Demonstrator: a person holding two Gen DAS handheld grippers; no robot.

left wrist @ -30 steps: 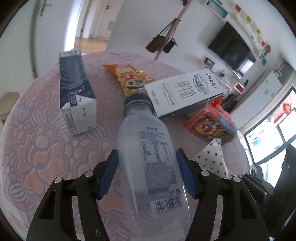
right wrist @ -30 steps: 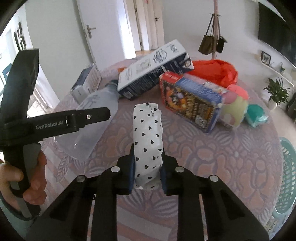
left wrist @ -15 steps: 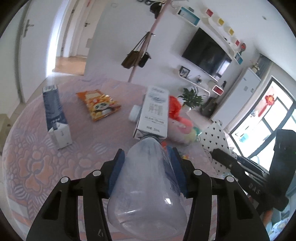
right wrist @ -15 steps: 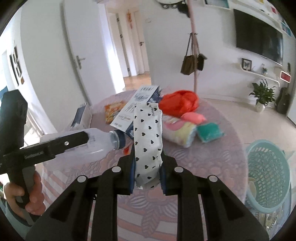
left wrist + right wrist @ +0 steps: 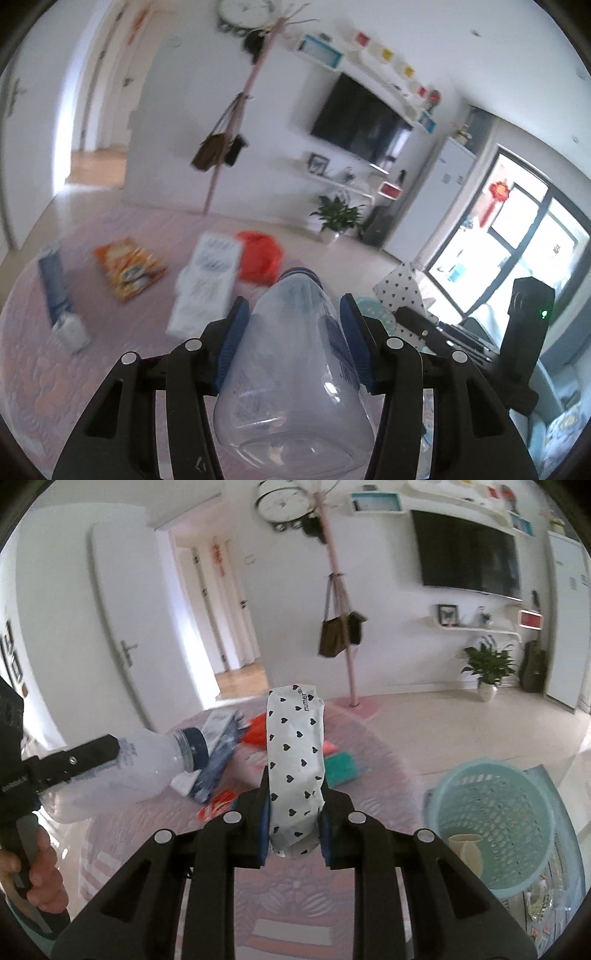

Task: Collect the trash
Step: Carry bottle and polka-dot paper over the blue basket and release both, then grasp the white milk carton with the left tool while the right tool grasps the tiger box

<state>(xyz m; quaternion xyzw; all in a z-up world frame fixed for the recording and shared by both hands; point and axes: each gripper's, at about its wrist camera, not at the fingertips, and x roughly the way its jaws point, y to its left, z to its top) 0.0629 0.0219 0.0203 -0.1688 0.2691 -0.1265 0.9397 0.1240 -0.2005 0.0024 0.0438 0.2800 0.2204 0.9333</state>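
Both loads have lifted off the table since earlier: my left gripper [image 5: 291,332] clamps the clear plastic bottle [image 5: 291,373], my right gripper [image 5: 291,823] pinches the heart-print white packet [image 5: 295,768]; next, carry both over the light-blue mesh basket [image 5: 491,823].

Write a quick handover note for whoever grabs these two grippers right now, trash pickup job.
Left gripper: shut on a clear plastic bottle, lifted off the table.
Right gripper: shut on a heart-print white packet, also lifted.
Teal basket stands on the floor beside the table, a cream item already inside.
Left: drop both in, then collect the milk cartons, orange snack bag, red plastic bag.
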